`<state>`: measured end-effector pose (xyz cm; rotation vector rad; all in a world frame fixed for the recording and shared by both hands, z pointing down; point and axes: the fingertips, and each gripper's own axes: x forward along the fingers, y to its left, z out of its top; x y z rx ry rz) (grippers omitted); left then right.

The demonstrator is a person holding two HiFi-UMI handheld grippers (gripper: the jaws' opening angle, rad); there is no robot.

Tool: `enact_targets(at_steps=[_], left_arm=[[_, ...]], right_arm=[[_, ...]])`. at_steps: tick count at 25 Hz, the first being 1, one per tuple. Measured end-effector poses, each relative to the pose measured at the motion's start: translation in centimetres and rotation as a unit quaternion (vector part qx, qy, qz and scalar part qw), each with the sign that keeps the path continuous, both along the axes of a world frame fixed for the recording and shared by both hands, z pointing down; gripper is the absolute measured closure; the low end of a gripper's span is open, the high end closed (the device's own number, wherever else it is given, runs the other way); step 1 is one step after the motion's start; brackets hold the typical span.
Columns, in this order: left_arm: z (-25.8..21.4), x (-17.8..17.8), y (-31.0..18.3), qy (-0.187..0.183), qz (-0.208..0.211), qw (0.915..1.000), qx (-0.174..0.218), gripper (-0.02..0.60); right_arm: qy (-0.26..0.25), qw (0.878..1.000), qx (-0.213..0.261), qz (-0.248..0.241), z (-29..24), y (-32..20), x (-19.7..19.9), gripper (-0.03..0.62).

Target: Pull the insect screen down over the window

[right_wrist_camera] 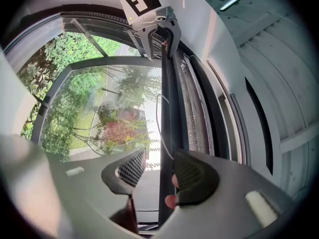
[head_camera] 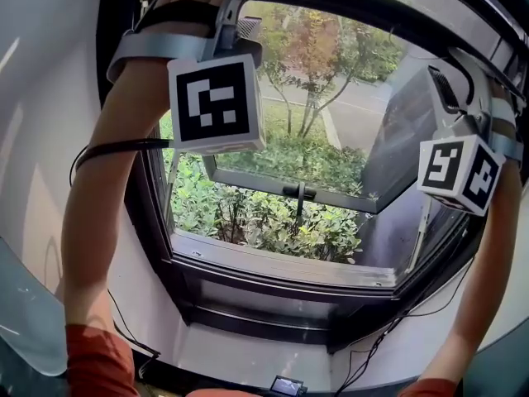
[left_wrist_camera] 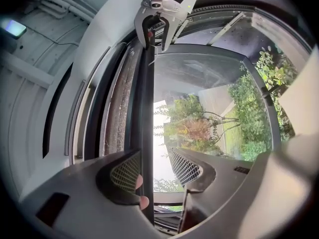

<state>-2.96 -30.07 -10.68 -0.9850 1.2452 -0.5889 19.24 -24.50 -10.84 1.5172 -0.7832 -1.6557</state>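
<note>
The insect screen's dark pull bar (left_wrist_camera: 145, 108) (right_wrist_camera: 168, 108) runs along the top of the window frame, with a narrow strip of mesh (left_wrist_camera: 117, 113) (right_wrist_camera: 197, 113) showing beside it. My left gripper (left_wrist_camera: 155, 163) straddles the bar. Its left pad (left_wrist_camera: 124, 173) lies against the bar, and daylight shows between the bar and the other pad. My right gripper (right_wrist_camera: 160, 166) straddles the same bar further along, with its right pad (right_wrist_camera: 195, 176) against the bar and a gap on the other side. In the head view both arms reach up, and only the marker cubes (head_camera: 216, 102) (head_camera: 459, 172) show.
The window sash (head_camera: 297, 193) is swung outward, with bushes and trees beyond. The dark sill (head_camera: 273, 263) lies below, and cables (head_camera: 372, 346) trail down at the lower right. A white wall (head_camera: 41, 139) flanks the left side.
</note>
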Motion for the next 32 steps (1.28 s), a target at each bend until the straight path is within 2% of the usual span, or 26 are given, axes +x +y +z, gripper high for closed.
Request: enact_targets(at_steps=[9,19,26,32], left_arm=[[4.1,0.2,0.4,-0.011,-0.005,0.9999,-0.004,0.385],[6.5,-1.4,1.0,0.001,0.013,0.9988,-0.046,0.387],[11.3,-0.3,0.8,0.015,0.027,0.9981,-0.053,0.387],[14.2,-0.4,0.9,0.011,0.027,0.9969,-0.074,0.387]], right_arm=[[-0.008,1.000,-0.020,-0.004,4.7,0.2,0.6,0.413],[-0.007,0.998,-0.058,-0.008,6.8,0.9,-1.3,0.413],[-0.022,0.997,-0.067,-0.028,12.0,0.5,-0.3,0.413],[-0.036,0.993,-0.105,-0.039,14.8,0.9,-0.5,0.414]])
